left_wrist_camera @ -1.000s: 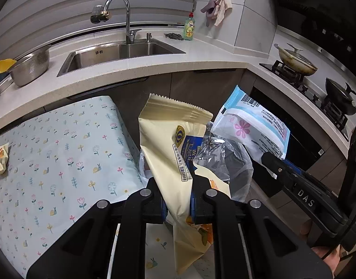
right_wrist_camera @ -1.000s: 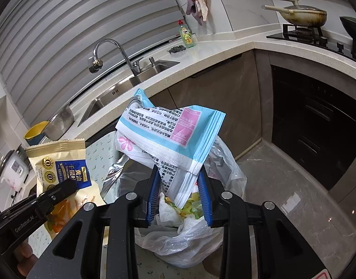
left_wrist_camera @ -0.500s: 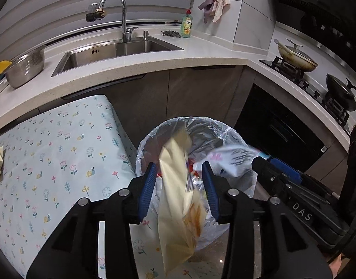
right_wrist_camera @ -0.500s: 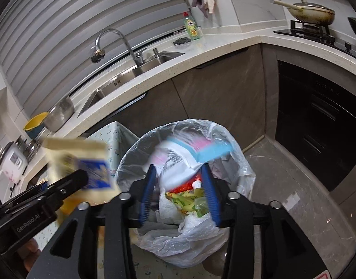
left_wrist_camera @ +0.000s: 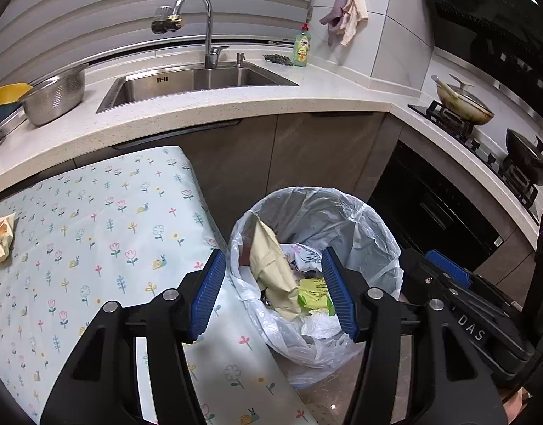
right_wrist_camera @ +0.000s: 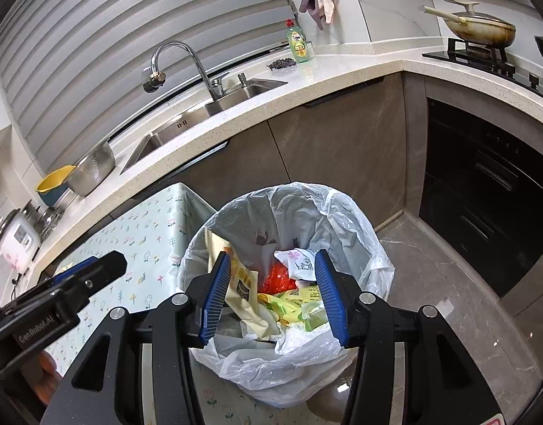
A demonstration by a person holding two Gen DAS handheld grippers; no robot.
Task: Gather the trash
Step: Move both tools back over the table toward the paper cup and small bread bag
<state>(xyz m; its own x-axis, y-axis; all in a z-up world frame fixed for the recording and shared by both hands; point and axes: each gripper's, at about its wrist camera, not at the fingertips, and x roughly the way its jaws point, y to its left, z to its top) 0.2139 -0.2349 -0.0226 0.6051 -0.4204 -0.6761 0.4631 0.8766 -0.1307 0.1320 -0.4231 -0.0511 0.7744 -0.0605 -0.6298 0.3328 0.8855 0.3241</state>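
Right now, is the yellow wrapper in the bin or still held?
In the bin. The yellow wrapper lies among the trash inside the liner; the left gripper is open and empty.

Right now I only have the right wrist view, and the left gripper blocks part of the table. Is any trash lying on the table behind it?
Observer: Yes. One small crumpled wrapper lies at the far left of the floral tablecloth.
Operator: Is the left gripper free to take it?
Observer: The left gripper is open wide, with nothing between its fingers. It is over the trash bag.
Operator: Anything touching that wrapper?
Observer: No, only printed cloth shows around it.
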